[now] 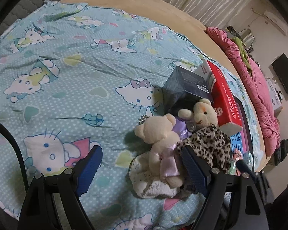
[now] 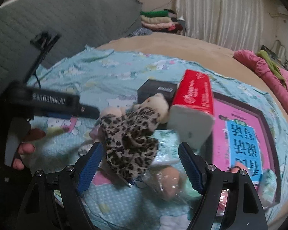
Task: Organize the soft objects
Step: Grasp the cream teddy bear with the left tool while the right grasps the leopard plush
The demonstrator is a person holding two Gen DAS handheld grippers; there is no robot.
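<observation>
Both grippers gape wide, gripping nothing. Left gripper (image 1: 141, 163) hangs over the cream teddy bear in lilac ribbon (image 1: 163, 143); right gripper (image 2: 141, 160) hangs over the leopard-dress teddy bear (image 2: 130, 132). Bears lie touching on the Hello Kitty quilt (image 1: 67, 76), red box (image 1: 223, 97) at two o'clock.

Bed (image 1: 163, 5): tan sheet under a blue cat-print quilt (image 1: 71, 72) | on quilt, right side: two cream teddy bears (image 1: 163, 140) touching, a dark box (image 1: 184, 88) just behind them, a red box (image 1: 222, 99) beside it, a pink book (image 2: 242, 132) | far right edge: pink duvet (image 1: 259, 88)
</observation>
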